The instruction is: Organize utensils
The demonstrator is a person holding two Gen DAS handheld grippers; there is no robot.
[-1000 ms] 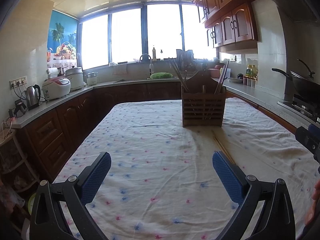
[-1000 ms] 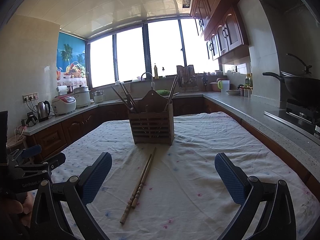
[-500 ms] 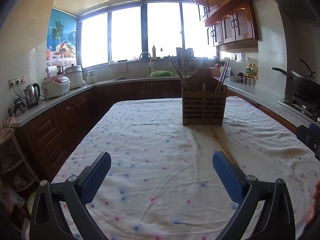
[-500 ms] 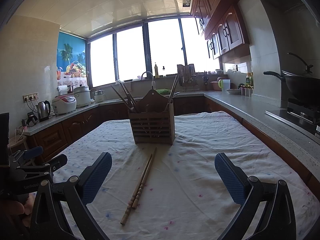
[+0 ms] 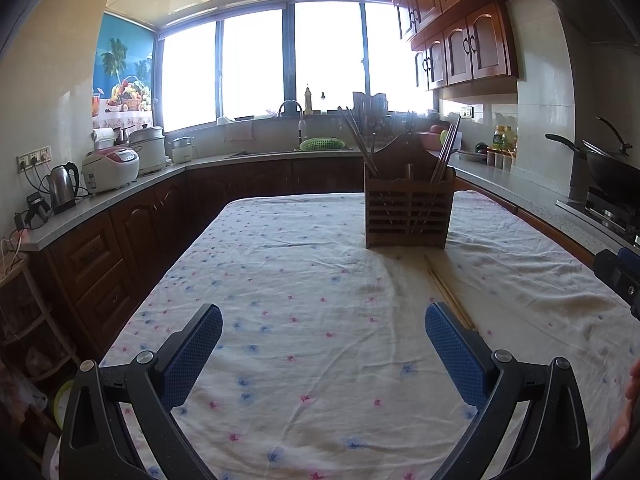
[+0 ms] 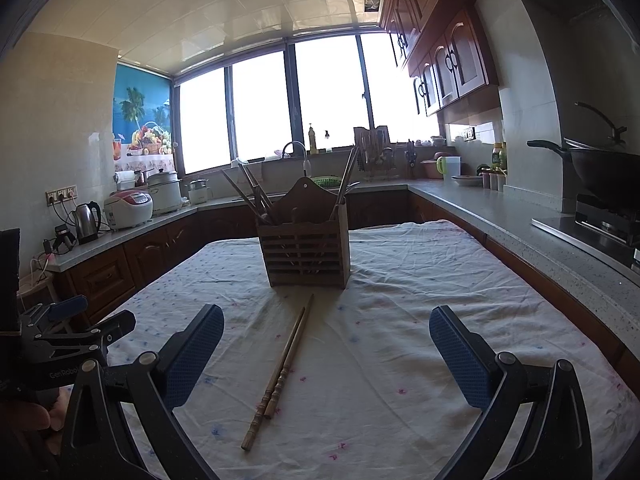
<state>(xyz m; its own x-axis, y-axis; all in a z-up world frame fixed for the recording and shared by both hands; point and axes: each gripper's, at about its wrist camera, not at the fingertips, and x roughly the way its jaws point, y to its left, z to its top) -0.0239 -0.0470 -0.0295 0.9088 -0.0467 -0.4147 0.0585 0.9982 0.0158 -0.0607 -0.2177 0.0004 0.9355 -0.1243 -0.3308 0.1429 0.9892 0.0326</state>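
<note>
A wooden slatted utensil holder stands upright on the table with several chopsticks leaning in it; it also shows in the left wrist view. A pair of wooden chopsticks lies on the cloth in front of it, between my right gripper's fingers and a little ahead of them. In the left wrist view the chopsticks run beside my right fingertip. My right gripper is open and empty. My left gripper is open and empty over the cloth, left of the chopsticks.
The table carries a white cloth with small flowers. Counters ring the room: kettle and rice cooker at left, sink at back, wok on the stove at right. The left gripper shows at the left edge.
The right wrist view has moved slightly closer to the chopsticks and the holder. The left gripper has barely moved. Both grippers stay open.
</note>
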